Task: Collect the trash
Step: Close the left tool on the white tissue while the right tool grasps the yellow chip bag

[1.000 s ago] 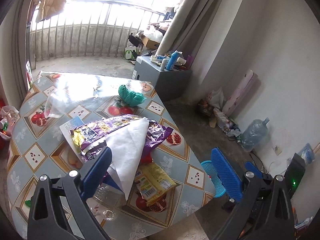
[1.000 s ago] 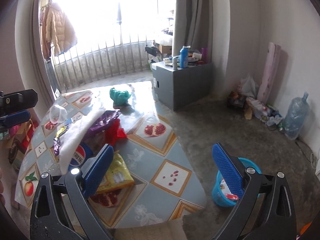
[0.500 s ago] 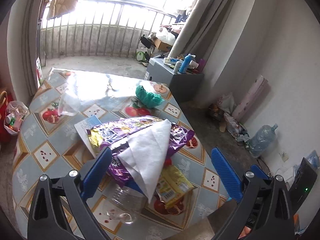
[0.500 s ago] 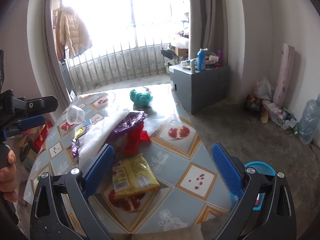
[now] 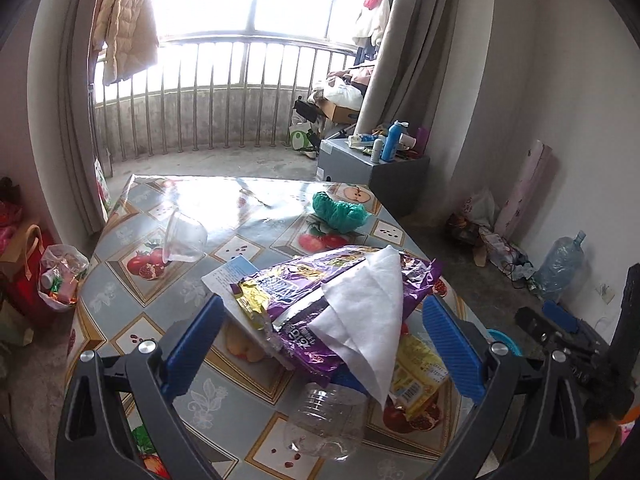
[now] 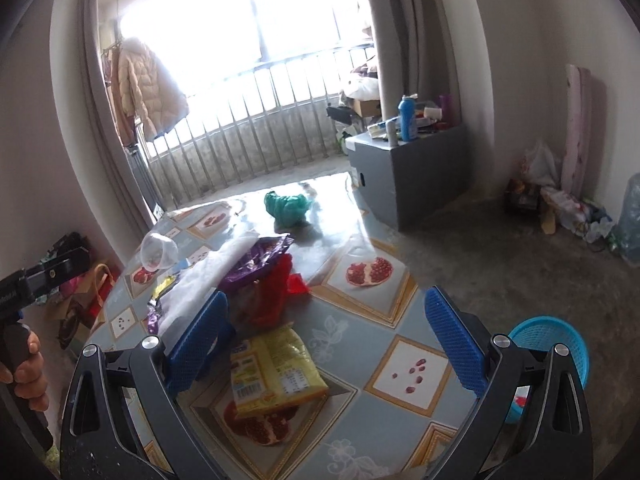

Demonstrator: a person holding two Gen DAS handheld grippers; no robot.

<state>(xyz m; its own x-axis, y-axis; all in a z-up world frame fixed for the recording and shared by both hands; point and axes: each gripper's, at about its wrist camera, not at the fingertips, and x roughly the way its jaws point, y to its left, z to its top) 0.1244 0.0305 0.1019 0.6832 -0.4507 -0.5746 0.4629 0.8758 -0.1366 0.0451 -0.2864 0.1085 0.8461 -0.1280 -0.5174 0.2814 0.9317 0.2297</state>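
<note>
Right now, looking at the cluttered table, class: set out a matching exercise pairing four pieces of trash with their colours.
Things:
1. crumpled bag
2. snack wrapper
3. flat packet
4. tissue

Colours:
A. white
B. yellow
C. teal green
D. purple

Pairs: 1-C, 2-D, 3-B, 4-A

I see a grey-blue tablecloth (image 5: 120, 300) with fruit-printed diamonds, a purple wrapper (image 5: 320, 280) under a white tissue (image 5: 368, 304), a yellow packet (image 6: 276, 368), a teal bag (image 5: 338, 208), a red wrapper (image 6: 276, 292), and a blue basket (image 6: 560, 340).
</note>
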